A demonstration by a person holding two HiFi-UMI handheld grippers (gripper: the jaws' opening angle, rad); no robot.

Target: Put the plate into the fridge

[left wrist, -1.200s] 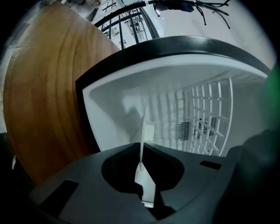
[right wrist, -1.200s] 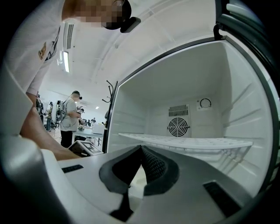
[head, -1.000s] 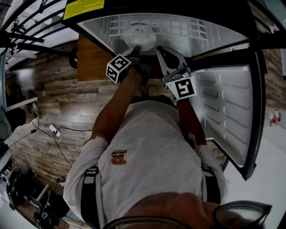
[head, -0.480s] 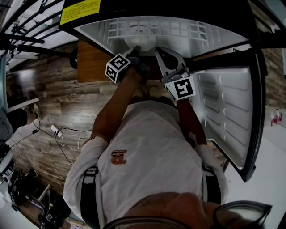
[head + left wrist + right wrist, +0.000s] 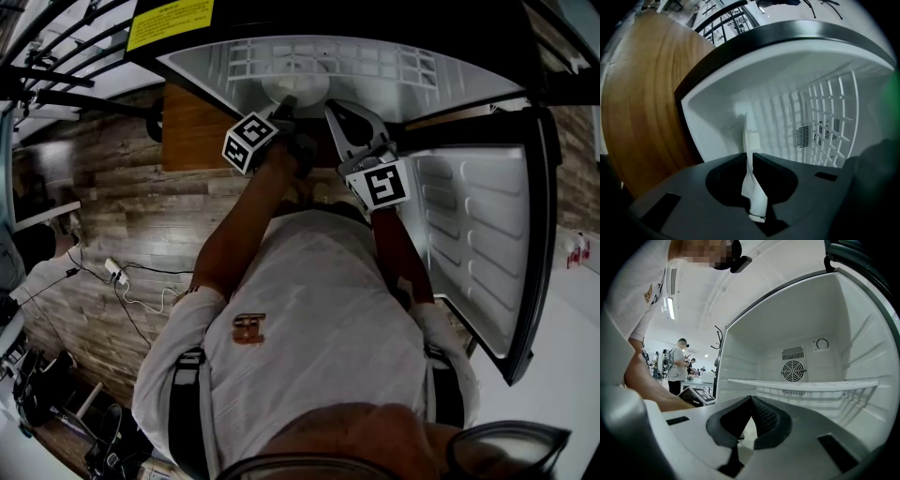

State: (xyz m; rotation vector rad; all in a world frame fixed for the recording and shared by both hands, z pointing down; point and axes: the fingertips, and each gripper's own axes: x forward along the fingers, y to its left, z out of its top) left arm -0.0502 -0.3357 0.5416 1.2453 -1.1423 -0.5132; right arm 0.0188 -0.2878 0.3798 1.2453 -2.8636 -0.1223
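Observation:
A white plate (image 5: 298,77) lies on the wire shelf (image 5: 403,66) inside the open fridge (image 5: 192,58). My left gripper (image 5: 286,103) reaches in and is shut on the plate's near rim. In the left gripper view the plate (image 5: 753,190) shows edge-on, pinched between the dark jaws of that gripper (image 5: 749,153). My right gripper (image 5: 336,108) hovers just right of the plate at the fridge's mouth. Its jaws (image 5: 751,397) are shut with nothing between them.
The fridge door (image 5: 469,234) hangs open at the right. A wooden cabinet side (image 5: 192,127) stands left of the fridge. A white shelf (image 5: 801,386) and a fan grille (image 5: 793,370) show inside. People (image 5: 677,366) stand far behind. Cables (image 5: 122,281) lie on the wood floor.

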